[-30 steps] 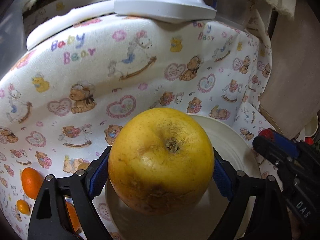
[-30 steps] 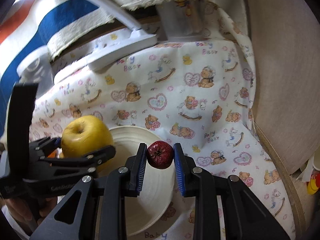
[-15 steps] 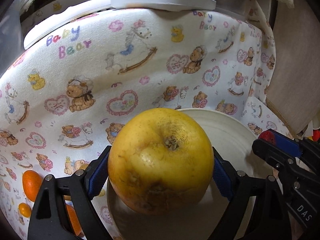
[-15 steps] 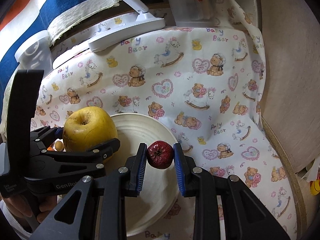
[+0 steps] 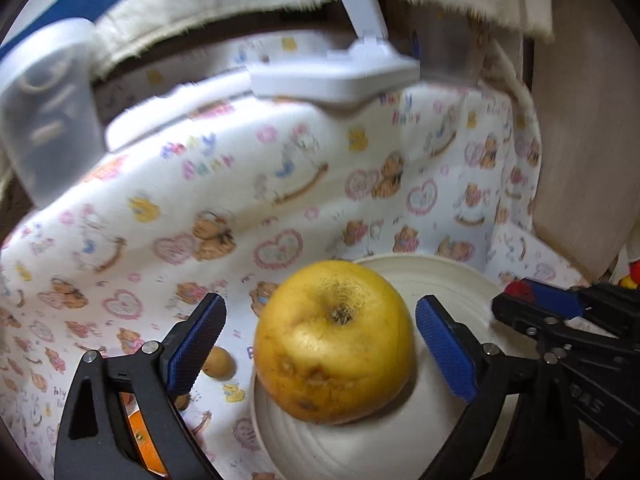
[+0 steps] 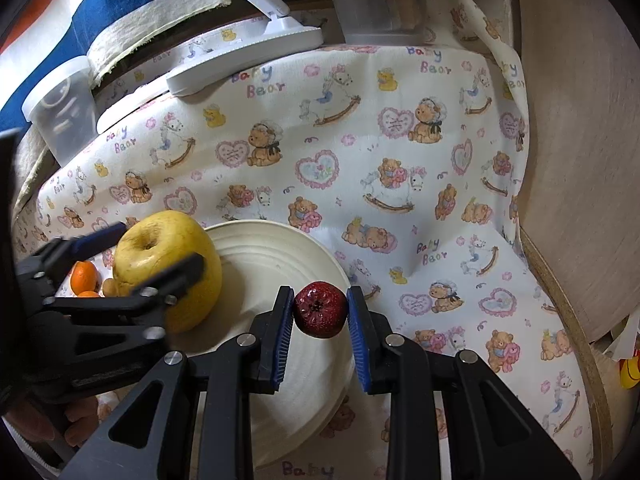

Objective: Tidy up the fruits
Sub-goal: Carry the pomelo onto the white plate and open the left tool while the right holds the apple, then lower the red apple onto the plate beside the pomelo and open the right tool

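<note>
A big yellow fruit [image 5: 334,342] rests on the left edge of the cream plate [image 5: 460,284]. My left gripper [image 5: 320,340] is open, with its blue pads clear of the fruit on both sides. In the right wrist view the yellow fruit [image 6: 168,258] and plate [image 6: 276,256] show again. My right gripper [image 6: 320,312] is shut on a small dark red fruit [image 6: 320,309] and holds it over the plate's right part.
Oranges [image 6: 84,276] and a small brown fruit [image 5: 218,362] lie on the bear-print cloth left of the plate. A white lamp base [image 6: 248,60] and clear plastic containers [image 6: 60,108] stand at the back. The round table edge [image 6: 568,292] curves at right.
My left gripper has opened and let go of the yellow fruit, which now sits on the plate. The left gripper has drawn back. The right gripper still holds the red fruit.
</note>
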`<state>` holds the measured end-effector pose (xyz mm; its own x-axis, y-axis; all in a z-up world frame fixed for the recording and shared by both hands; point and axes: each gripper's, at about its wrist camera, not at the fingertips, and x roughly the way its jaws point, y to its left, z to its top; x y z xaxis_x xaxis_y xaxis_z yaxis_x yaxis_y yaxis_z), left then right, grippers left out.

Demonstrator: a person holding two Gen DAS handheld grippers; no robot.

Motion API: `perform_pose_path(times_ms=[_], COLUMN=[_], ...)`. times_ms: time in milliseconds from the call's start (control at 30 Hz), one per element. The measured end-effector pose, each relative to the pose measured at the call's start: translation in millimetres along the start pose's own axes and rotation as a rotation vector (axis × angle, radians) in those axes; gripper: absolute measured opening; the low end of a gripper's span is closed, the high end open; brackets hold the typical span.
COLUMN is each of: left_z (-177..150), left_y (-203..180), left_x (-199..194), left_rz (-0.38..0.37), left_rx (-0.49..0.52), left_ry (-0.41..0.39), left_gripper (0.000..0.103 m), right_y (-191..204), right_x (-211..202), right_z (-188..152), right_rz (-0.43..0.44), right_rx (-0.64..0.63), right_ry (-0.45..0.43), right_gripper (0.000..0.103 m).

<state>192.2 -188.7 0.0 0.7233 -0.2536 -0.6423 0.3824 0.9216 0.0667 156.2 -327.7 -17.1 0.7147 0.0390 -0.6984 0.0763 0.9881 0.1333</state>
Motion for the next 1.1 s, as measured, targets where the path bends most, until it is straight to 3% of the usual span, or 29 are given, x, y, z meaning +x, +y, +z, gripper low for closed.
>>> perform_pose_path(times_ms=[200, 367, 600, 633, 700, 733, 933, 1100], left_z=[3, -3, -22, -25, -32, -36, -59, -74], left_y=[6, 18, 44, 49, 61, 66, 102, 123], left_x=[-35, -63, -97, -102, -112, -116, -145, -162], left_rz=[0.007, -0.029, 0.005, 0.017, 0.039, 0.046, 0.094, 0.151], left_rx=[0.011, -0.038, -0.077, -0.084, -0.099, -0.105, -0.16, -0.174], left_ry=[-0.102, -0.147, -0.171, -0.171, -0.167, -0.165, -0.177, -0.186], left_gripper=[0.095, 0.096, 0.096, 0.096, 0.097, 0.097, 0.097, 0.1], right_y=[8, 16, 18, 17, 19, 19, 30, 42], right_x=[4, 4, 5, 5, 4, 1, -16, -36], right_z=[-3, -6, -8, -8, -8, -8, -7, -8], right_rz=[0.005, -0.016, -0.016, -0.021, -0.031, -0.032, -0.013, -0.023], right_rx=[-0.03, -0.068, -0.071, -0.07, -0.071, -0.073, -0.1, -0.11], right_ry=[0.011, 0.006, 0.01, 0.011, -0.002, -0.015, -0.08, -0.173], right_gripper=[0.028, 0.028, 0.029, 0.031, 0.052, 0.057, 0.061, 0.094])
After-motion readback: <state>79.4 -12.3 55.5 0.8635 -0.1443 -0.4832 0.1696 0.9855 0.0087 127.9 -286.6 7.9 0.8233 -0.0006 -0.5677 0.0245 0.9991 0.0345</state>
